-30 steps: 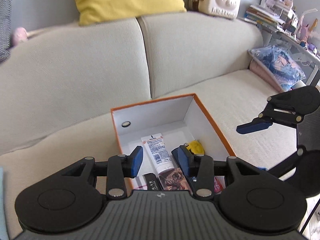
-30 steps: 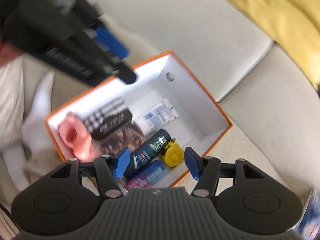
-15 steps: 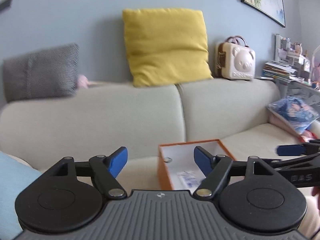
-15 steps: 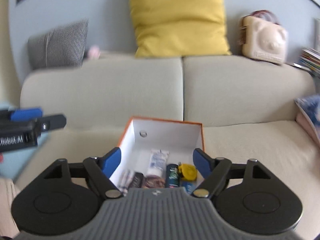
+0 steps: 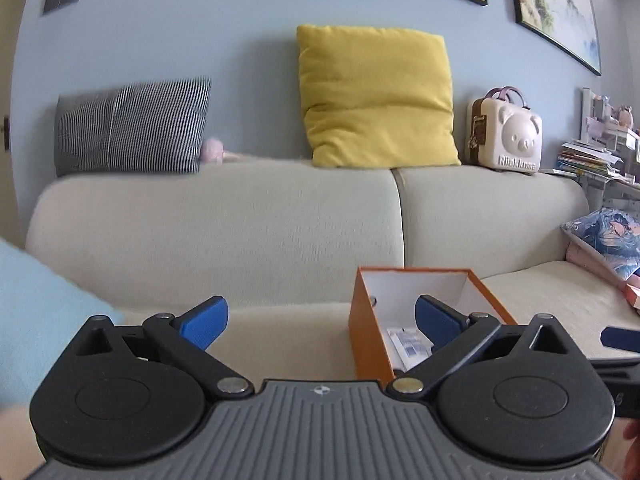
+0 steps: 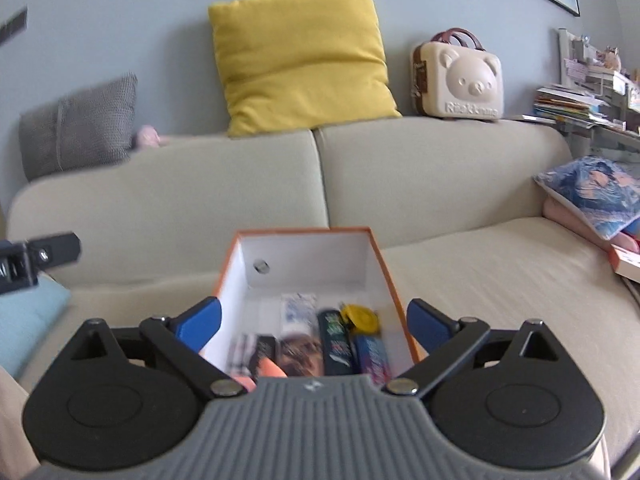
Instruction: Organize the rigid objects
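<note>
An orange box (image 6: 384, 264) with a white inside rests on the beige sofa seat. In it lie a white tube (image 6: 298, 312), a dark can (image 6: 334, 342), a yellow round thing (image 6: 360, 316), a blue pack (image 6: 372, 354) and several other small items. My right gripper (image 6: 314, 322) hovers just in front of the box, its jaws opening wide with nothing held. My left gripper (image 5: 322, 320) is to the left of the box (image 5: 364, 328), jaws opening wide and empty. The right gripper's blue tip (image 5: 620, 338) shows at the far right of the left wrist view.
A yellow cushion (image 5: 376, 96), a striped cushion (image 5: 132, 126) and a cream bear case (image 5: 506, 136) sit on the sofa back (image 5: 224, 232). A blue patterned pillow (image 6: 592, 192) and a book lie at the right; a light blue cushion (image 5: 36, 308) at the left.
Both grippers pulled back from over the box and tilted up toward the sofa back. Their jaws spread from partly closed to wide. The right wrist rolled upright.
</note>
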